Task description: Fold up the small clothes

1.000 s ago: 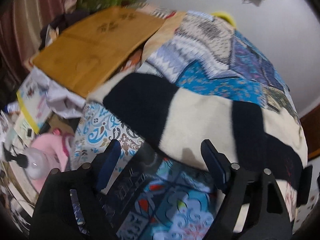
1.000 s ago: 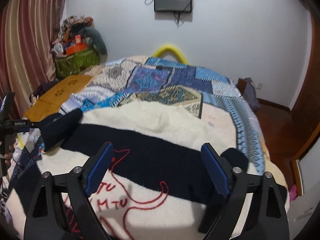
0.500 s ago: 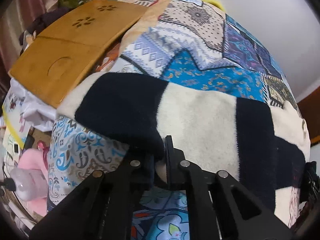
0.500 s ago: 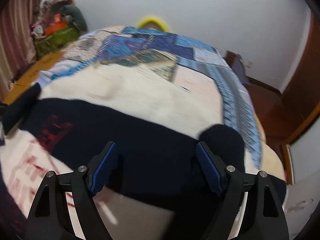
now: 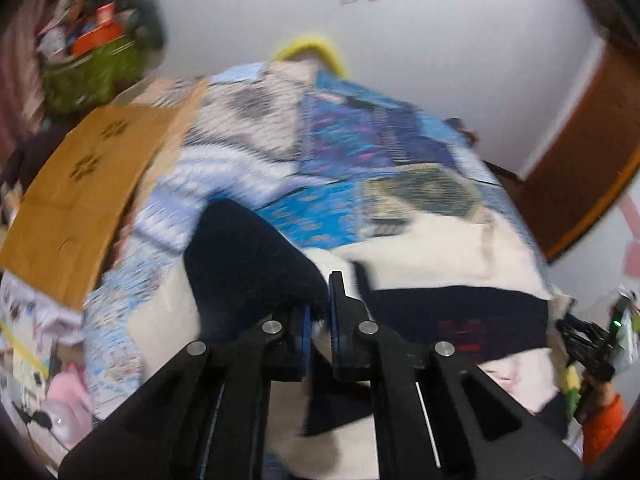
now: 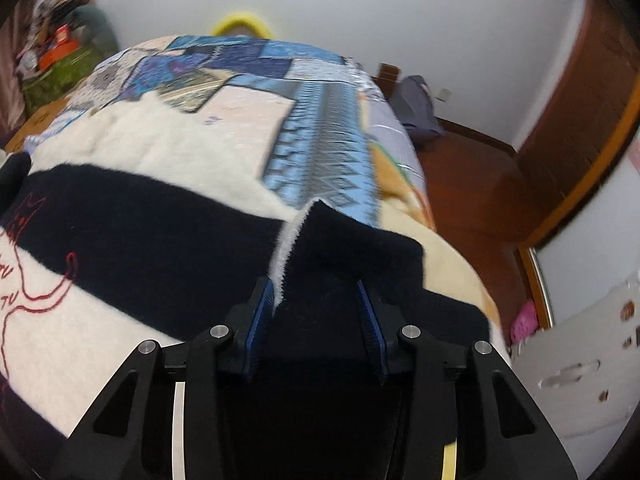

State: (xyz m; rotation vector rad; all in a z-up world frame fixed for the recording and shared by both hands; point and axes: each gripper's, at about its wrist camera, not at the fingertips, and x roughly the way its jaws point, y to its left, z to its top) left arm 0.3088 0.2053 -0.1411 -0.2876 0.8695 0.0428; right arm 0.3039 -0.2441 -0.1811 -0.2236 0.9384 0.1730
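Observation:
A cream and black striped sweater (image 6: 132, 236) with a red line drawing lies spread on the patchwork bed quilt (image 6: 256, 60). My left gripper (image 5: 318, 320) is shut on the black end of the sweater's left sleeve (image 5: 248, 256) and holds it lifted off the quilt. My right gripper (image 6: 316, 312) is closed on the black end of the right sleeve (image 6: 352, 256), which stands up between the blue pads. The sweater body also shows in the left wrist view (image 5: 440, 256).
A brown cardboard sheet (image 5: 80, 188) lies at the bed's left edge. A green bag of clutter (image 5: 88, 68) stands by the far wall. A wooden door (image 6: 592, 128) and wooden floor are to the right. A yellow hoop (image 6: 240, 24) shows behind the bed.
My left gripper shut on the left sleeve end and lifted it up and inward. My right gripper moved to the right sleeve end and closed on it.

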